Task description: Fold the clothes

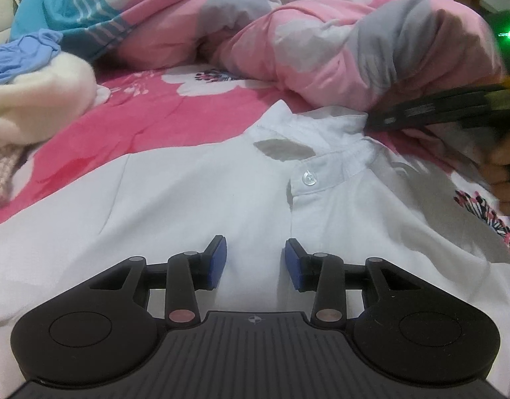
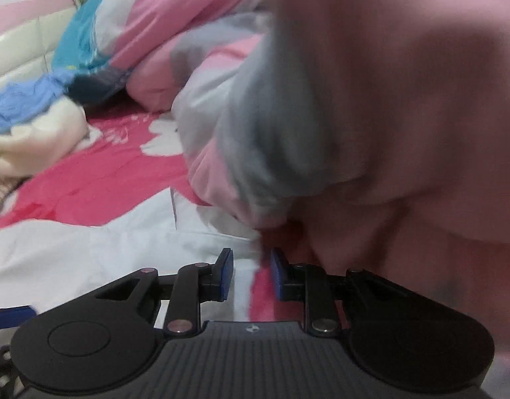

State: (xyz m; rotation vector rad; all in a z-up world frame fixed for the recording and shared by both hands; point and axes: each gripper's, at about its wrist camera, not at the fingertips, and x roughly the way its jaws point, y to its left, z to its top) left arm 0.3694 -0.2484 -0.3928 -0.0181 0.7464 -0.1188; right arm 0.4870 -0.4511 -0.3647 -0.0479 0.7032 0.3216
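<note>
1. While the white shirt (image 1: 195, 199) lies spread, front up, on the pink bedsheet (image 1: 122, 123), the left gripper (image 1: 255, 262) hovers over its chest with fingers apart, holding nothing.
2. Near the collar (image 1: 338, 129), beside the bunched duvet (image 1: 321, 43), the right gripper (image 2: 251, 276) also stands apart and empty, probably to take that edge.
3. Other clothes (image 1: 29, 99) wait aside.
</note>
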